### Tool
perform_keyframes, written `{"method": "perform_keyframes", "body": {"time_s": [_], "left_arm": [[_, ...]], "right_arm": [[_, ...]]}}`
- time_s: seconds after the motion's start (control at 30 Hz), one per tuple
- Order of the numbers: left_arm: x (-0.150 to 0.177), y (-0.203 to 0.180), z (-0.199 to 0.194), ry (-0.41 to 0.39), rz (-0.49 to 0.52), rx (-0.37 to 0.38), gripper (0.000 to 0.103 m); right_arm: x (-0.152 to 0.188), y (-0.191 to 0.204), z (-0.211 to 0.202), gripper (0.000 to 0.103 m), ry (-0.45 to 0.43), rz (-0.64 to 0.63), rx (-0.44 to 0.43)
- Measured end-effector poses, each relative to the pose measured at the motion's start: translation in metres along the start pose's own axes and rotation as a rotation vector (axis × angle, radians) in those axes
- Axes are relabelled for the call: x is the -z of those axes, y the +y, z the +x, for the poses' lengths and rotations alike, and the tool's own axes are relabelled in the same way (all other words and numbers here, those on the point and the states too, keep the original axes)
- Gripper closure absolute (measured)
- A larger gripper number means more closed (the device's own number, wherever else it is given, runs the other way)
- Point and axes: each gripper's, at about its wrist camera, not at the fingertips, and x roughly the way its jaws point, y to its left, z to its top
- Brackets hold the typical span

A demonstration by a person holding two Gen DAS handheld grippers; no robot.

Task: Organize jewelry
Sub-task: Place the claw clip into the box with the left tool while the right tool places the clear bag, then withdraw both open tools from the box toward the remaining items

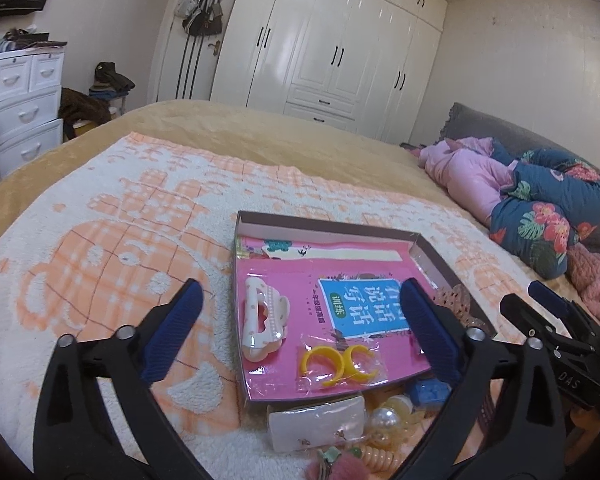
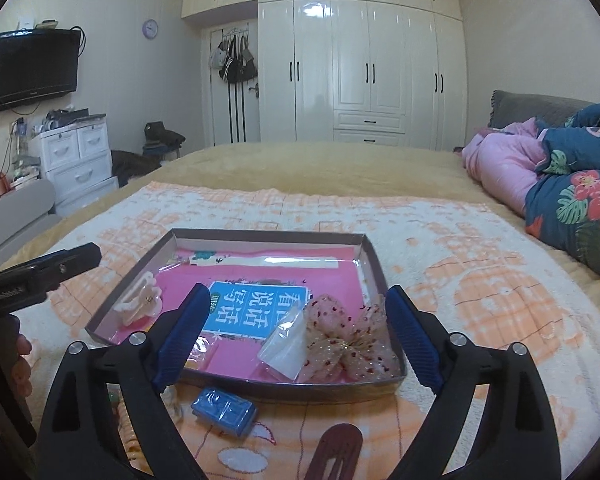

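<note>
The shallow tray (image 2: 386, 280) sits on the orange-and-white blanket (image 2: 480, 280), holding one white claw clip (image 1: 262, 322), two yellow rings (image 1: 340, 364) and one glittery bow (image 2: 346, 344). Both the left gripper (image 1: 300, 332) and right gripper (image 2: 296, 336) hover level over its near edge, jaws wide, holding nothing. One blue packet (image 2: 224, 410) lies just outside.

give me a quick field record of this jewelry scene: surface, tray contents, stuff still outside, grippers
surface: orange and white patterned blanket on a bed
container: shallow brown cardboard tray lined with a pink booklet
in tray: white claw hair clip; two yellow plastic rings in a clear bag; sheer red-dotted bow
outside tray, near edge: blue wrapped block; white rectangular hair clip in a clear packet; pearly bead hair ties; brown oval hair clip
left gripper: open, empty
right gripper: open, empty
</note>
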Motion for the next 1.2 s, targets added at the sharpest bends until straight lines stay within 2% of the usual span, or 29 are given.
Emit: {"method": "perform_keyframes", "body": {"time_s": [0.77, 1.2], "left_arm": [[0.007, -0.009, -0.048, -0.075, 0.017, 0.006, 0.011], [0.026, -0.010, -0.061, -0.054, 0.030, -0.004, 0.011]], "right_arm": [[0.006, -0.005, -0.047, 0.016, -0.064, -0.007, -0.007], [0.017, -0.002, -0.068, 0.016, -0.075, -0.054, -0.030]]}}
